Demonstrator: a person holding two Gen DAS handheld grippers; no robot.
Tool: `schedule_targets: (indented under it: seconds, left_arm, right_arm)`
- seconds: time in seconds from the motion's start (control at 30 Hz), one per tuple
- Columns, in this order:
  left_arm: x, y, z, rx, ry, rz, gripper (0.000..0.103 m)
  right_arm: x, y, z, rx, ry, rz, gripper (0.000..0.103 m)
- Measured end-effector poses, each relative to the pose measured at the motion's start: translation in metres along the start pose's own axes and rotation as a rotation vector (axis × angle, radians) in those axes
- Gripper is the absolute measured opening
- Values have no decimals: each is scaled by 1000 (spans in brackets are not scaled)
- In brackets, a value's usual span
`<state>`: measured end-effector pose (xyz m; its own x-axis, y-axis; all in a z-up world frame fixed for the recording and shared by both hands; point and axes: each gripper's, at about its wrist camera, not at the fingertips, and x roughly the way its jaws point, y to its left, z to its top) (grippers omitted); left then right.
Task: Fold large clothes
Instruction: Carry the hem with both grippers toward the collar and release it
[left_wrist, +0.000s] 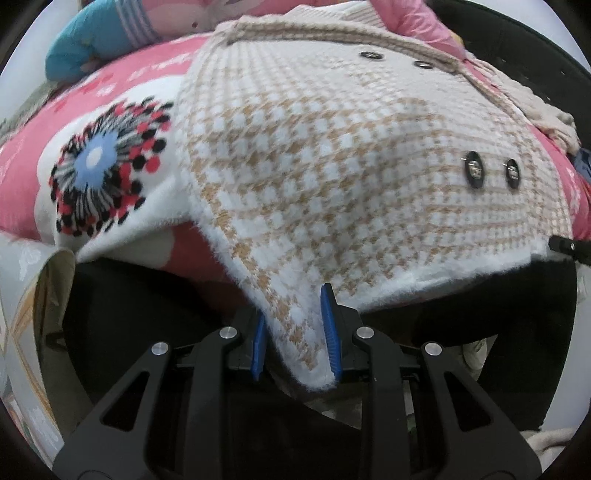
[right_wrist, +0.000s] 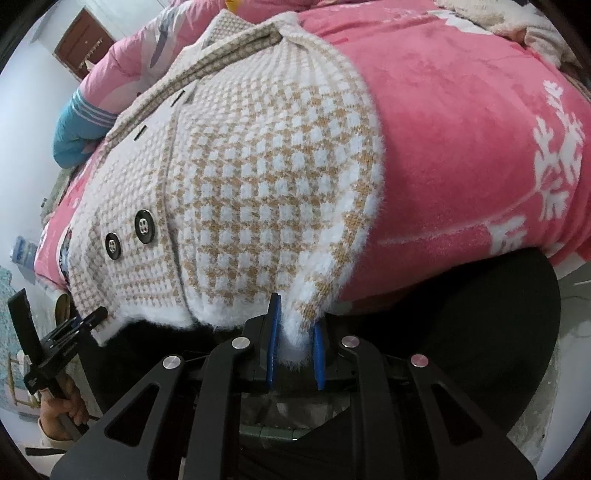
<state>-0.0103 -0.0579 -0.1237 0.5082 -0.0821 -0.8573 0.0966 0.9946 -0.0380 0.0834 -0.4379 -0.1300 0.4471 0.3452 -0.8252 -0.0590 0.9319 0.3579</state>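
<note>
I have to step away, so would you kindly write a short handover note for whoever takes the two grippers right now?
Left gripper: shut on the near hem corner of the houndstooth coat, fabric between its blue fingers.
Right gripper: shut on the coat's other near corner, the fluffy white edge pinched between its fingers.
Coat: lies spread, button side up, on the pink blanket over the bed; its near hem hangs at the bed's edge.
Done: both lower corners are gripped.
Left: no fold shows yet. Probably lift the hem and carry it up toward the collar, then smooth.
</note>
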Motion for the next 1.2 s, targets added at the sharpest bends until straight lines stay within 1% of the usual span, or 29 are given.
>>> schedule_targets:
  seconds: [0.07, 0.1, 0.17, 0.3, 0.43, 0.6, 0.73, 0.87, 1.07, 1.2]
  left_arm:
    - [-6, -5, 1, 34, -23, -4, 25]
    - [-10, -9, 2, 51, -38, -7, 22]
    - [-17, -13, 6, 65, -63, -16, 19]
    - [-38, -13, 18, 44, -124, -71, 10]
    - [-62, -13, 35, 22, -200, -133, 9]
    - [-80, -16, 57, 15, -268, -180, 8]
    - [-85, -20, 78, 36, -312, -175, 8]
    - [-92, -19, 100, 24, -358, -175, 8]
    - [-96, -4, 134, -31, -408, -184, 8]
    - [-91, 9, 155, -66, -423, -167, 8]
  right_arm:
    - [-3, 1, -1, -6, -11, 1, 12]
    - [-6, 1, -1, -9, -18, 5, 11]
    - [-11, 4, -1, -14, -30, 16, 10]
    - [-30, 11, 3, -34, -84, 45, 10]
    - [-48, 13, 10, -37, -137, 85, 9]
    - [-65, 18, 22, -55, -193, 115, 9]
    - [-76, 24, 41, -83, -241, 139, 9]
    - [-80, 35, 63, -110, -276, 154, 9]
    - [-81, 45, 100, -127, -313, 176, 9]
    - [-75, 48, 125, -123, -328, 184, 9]
